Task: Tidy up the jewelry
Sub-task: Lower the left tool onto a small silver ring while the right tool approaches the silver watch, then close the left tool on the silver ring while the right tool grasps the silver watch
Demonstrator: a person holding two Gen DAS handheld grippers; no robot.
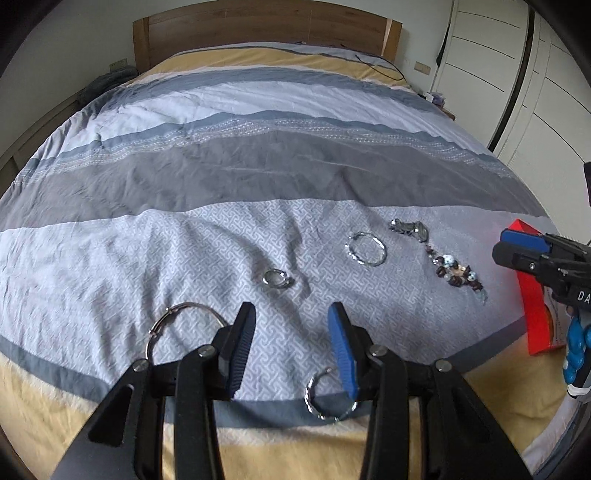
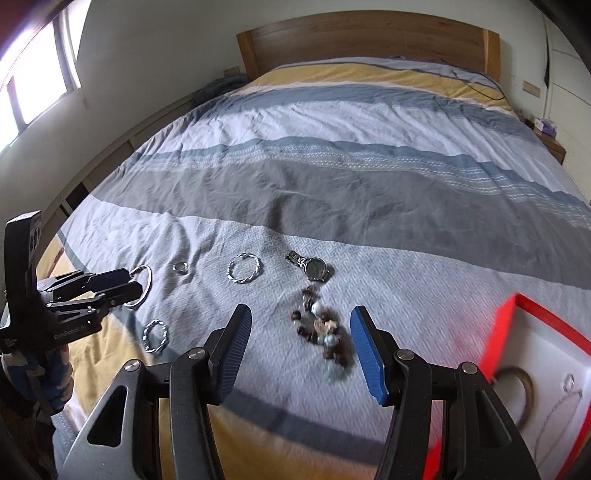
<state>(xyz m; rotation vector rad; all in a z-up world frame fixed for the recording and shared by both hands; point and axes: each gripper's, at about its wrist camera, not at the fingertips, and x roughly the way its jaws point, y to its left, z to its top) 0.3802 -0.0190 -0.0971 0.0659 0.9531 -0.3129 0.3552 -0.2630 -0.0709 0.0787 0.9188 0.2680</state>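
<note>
Bedding in grey, pale blue and yellow stripes covers the bed [image 1: 258, 155], which fills both views up to its wooden headboard [image 1: 266, 26]. At the bed's near right corner sits a red box [image 2: 498, 325] with a white inside; a brown ring-shaped piece [image 2: 519, 376] and a thin chain [image 2: 569, 398] lie in it.

Left tongs [image 1: 291, 325] are spread, with nothing between the pads, pointing down at the patterned pale stripe. Right tongs [image 2: 299, 328] are also spread and empty; they hang above the bead bracelet [image 2: 325, 332], which looks blurred in the right wrist view and lies in a loose strip of dark and pale beads.

Jewelry is scattered on the pale stripe, each piece apart from the others. A large plain hoop [image 1: 184, 325] lies just left of the left tongs, partly hidden by them. A twisted silver bangle [image 1: 365, 248] lies farther out, with a wristwatch [image 2: 314, 266] beyond it to the right, near the far end of the bead bracelet. Another twisted bangle [image 1: 325, 397] rests at the edge of the dark border stripe, partly under the left tongs' right finger. A small silver ring [image 1: 275, 277] sits ahead of the left tongs.
</note>
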